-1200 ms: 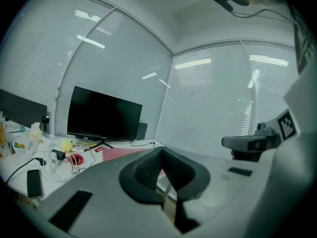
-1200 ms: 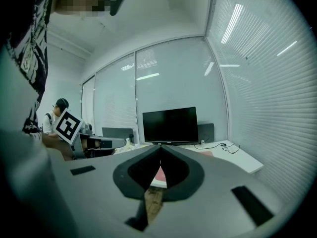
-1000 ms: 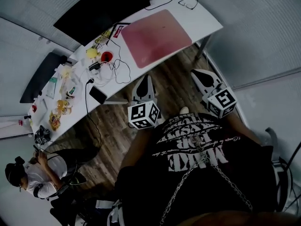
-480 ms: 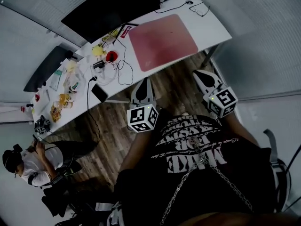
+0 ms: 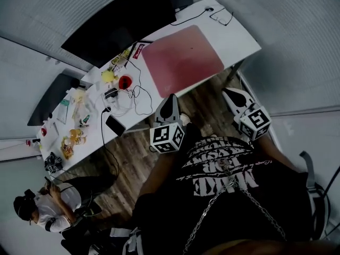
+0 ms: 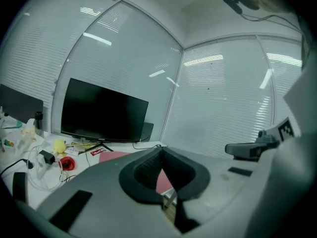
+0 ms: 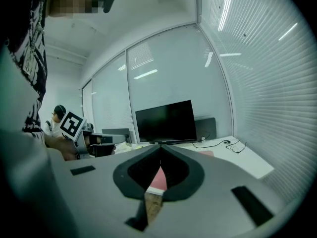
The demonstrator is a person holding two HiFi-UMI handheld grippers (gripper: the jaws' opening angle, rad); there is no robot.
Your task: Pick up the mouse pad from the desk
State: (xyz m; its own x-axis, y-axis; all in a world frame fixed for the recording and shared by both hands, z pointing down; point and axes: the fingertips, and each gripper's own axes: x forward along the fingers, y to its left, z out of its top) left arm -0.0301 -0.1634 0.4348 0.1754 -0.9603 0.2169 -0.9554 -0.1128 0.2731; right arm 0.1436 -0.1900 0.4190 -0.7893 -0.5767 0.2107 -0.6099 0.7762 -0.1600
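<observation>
Seated person (image 5: 48, 211): lower left of the head view; in the right gripper view only a part shows, at far left.
Clutter (image 5: 74, 116): left end of the table (image 5: 239, 39); pieces too small to name.
Phone (image 5: 115, 125): dark, by the table's front edge, beside loose cables (image 5: 133, 97).
Monitor (image 5: 119, 23): black, upper centre, behind the pad.
Mouse pad (image 5: 181, 60): pink, flat on the table, upper centre. Seen whole only in the head view; each gripper view gives a pink sliver past its own jaws.
Left gripper (image 5: 172, 97): jaws together, nothing held; tip at the table's front edge, not on the pad.
Floor (image 5: 202, 97): wood, under both grippers.
Right gripper (image 5: 227, 92): jaws together, nothing held; near the table's right corner.
Glasses (image 5: 223, 17): upper right table corner.
</observation>
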